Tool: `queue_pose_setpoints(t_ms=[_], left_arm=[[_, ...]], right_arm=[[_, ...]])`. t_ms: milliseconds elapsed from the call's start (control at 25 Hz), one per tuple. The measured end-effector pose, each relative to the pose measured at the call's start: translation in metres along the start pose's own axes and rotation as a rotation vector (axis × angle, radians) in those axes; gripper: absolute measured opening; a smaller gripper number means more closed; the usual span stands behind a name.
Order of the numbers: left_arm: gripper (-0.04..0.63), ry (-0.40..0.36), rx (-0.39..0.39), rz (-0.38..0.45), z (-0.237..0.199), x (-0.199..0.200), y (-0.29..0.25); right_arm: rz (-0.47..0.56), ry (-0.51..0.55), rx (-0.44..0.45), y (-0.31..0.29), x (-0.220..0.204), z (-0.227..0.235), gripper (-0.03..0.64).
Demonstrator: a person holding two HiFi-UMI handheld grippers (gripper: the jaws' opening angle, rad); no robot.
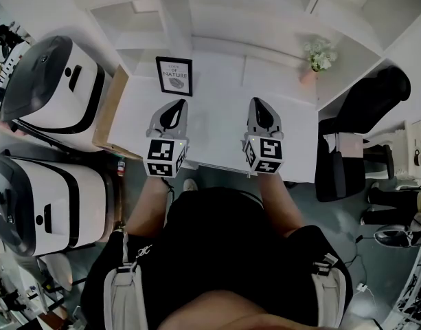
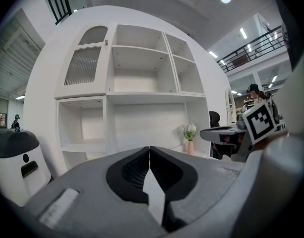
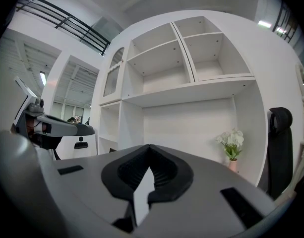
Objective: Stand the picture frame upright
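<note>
Head view: picture frame (image 1: 174, 75) is on the white desk (image 1: 217, 95), back left, just ahead of the left tool (image 1: 177, 105). Lying flat or leaning, can't tell. Its long axis runs away from the person, print top toward the shelves (image 1: 217, 19). Tool bodies block the desk in both gripper views. Left tool and right tool (image 1: 257, 104) are closed, holding nothing.

White desk (image 1: 217, 126) set against a white shelf unit (image 2: 142, 83) with open compartments; one upper-left door has a slatted panel. Small pink vase of white flowers (image 1: 313, 64) upright at the desk's far right corner. Black office chair (image 1: 358, 108) just beside the desk's right end. Two white-and-black rounded machines (image 1: 52, 88) on the floor left of the desk. Wooden panel (image 1: 108, 112) along the desk's left edge.
</note>
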State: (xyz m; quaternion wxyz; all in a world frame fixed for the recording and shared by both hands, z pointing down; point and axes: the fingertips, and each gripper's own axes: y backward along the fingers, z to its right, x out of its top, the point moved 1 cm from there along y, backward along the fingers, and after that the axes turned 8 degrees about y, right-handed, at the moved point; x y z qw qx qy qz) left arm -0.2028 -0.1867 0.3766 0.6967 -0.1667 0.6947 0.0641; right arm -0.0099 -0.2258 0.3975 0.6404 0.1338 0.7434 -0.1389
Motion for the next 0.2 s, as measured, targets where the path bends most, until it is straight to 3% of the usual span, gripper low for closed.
queue_pose_setpoints(t_ms=[200], left_arm=[[0.017, 0.019, 0.005, 0.004, -0.0048, -0.0018, -0.0033]], right_arm=[[0.003, 0.022, 0.008, -0.0047, -0.0006, -0.0049, 0.000]])
